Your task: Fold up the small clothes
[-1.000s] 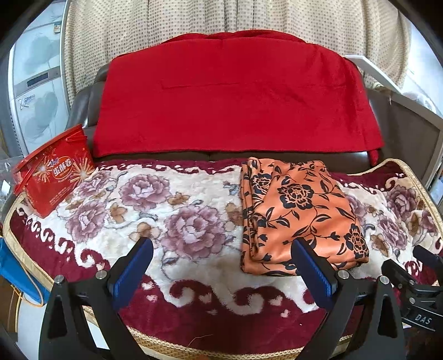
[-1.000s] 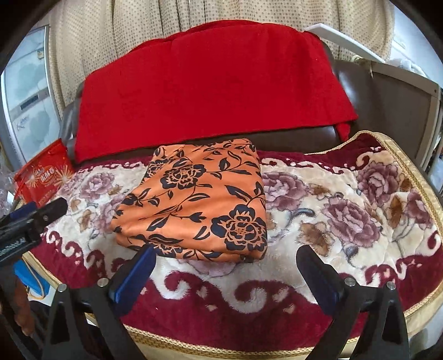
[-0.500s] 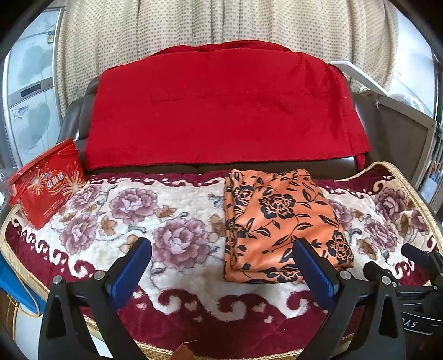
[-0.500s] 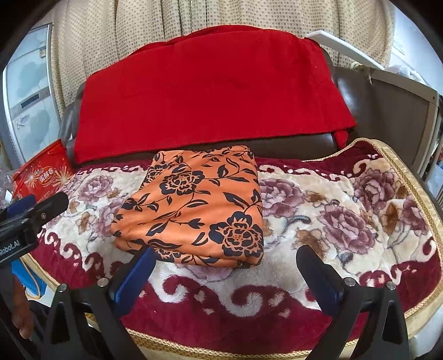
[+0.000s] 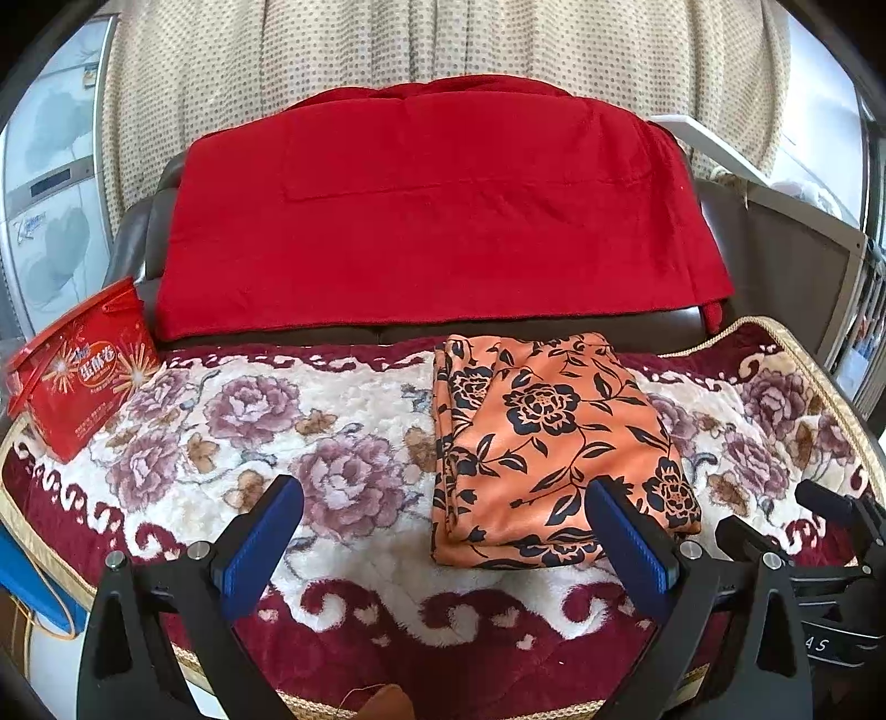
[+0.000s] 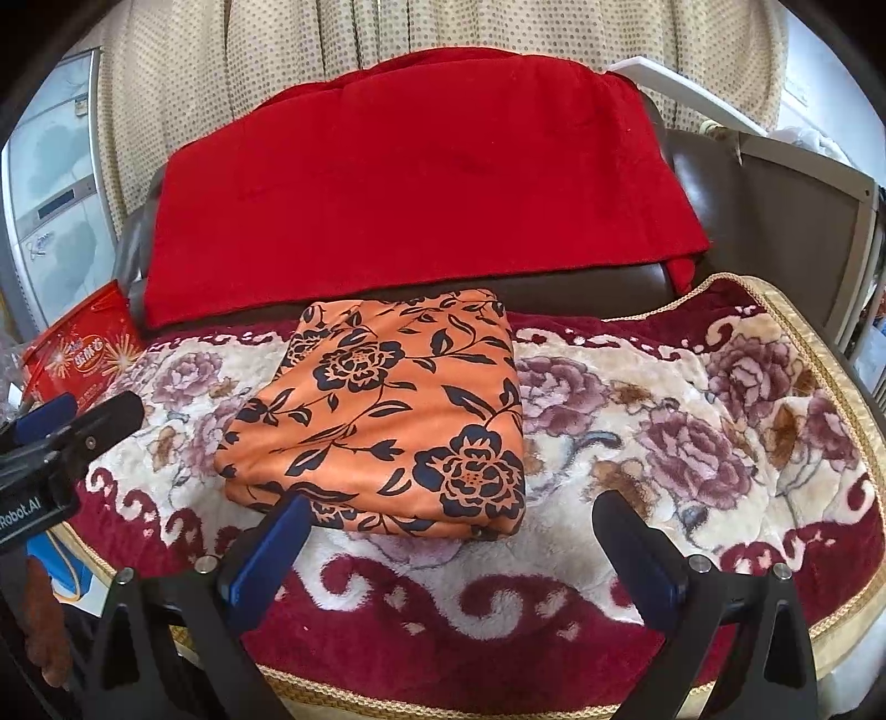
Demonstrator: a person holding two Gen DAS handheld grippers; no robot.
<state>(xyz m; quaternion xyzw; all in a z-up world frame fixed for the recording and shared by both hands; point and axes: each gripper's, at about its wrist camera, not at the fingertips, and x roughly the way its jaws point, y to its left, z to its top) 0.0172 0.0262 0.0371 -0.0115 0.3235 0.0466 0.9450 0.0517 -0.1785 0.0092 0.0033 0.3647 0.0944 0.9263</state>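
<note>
**Left wrist view: folded garment lying flat, both grippers hanging back empty**

Left wrist cam is showing the left gripper (image 5: 443, 531) w/ blue pads spread wide, nothing between them, hovering over the near edge of the floral blanket (image 5: 232, 421). The orange garment (image 5: 545, 437), black flower print, is sitting folded into a neat rectangle on the blanket, right of centre, its far edge reaching toward the sofa back. The right pad is overlapping the garment's near right corner in this view; can't tell if it's touching.

Right wrist cam: right gripper (image 6: 459, 537) is also gaping open, empty, pads apart just short of the garment's (image 6: 387, 410) near edge. From here the folded stack is lying left of centre, layers showing along the front fold. The left gripper's tips (image 6: 83, 421) are poking in at the left edge.

Bkgd: red throw (image 5: 437, 210) is draping over the dark sofa backrest, red tin (image 5: 77, 365) is sitting at the blanket's left end, well apart from the garment. Dotted curtain (image 5: 421, 44) is hanging behind.
</note>
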